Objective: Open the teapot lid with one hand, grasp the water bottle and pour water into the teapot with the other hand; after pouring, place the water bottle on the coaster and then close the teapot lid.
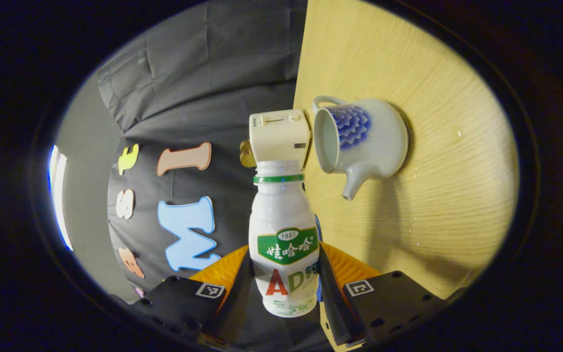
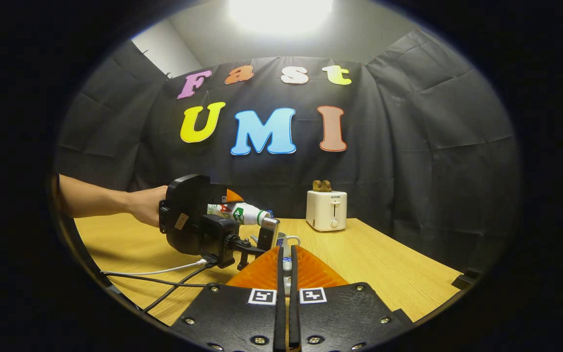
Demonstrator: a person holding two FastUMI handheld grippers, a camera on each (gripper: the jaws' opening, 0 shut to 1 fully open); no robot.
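Observation:
A white bottle [image 1: 284,220] with a green label and no cap lies tipped on its side, and my left gripper [image 1: 284,281] is shut on its lower body. Its open mouth hangs above the rim of the white teapot [image 1: 362,142], which has a blue flower and stands open without a lid. No stream of water is visible. The right gripper view has the same bottle [image 2: 240,213] level in the left gripper [image 2: 198,220], held by a hand, over the teapot [image 2: 292,239]. My right gripper [image 2: 286,254] is shut on a small white and blue piece, apparently the teapot lid [image 2: 287,266].
A cream toaster [image 2: 327,210] stands at the back of the wooden table [image 2: 384,274]; it sits just behind the bottle mouth as toaster [image 1: 279,134]. Cables [image 2: 164,278] trail over the table's near left part. Black cloth walls close off the back and sides.

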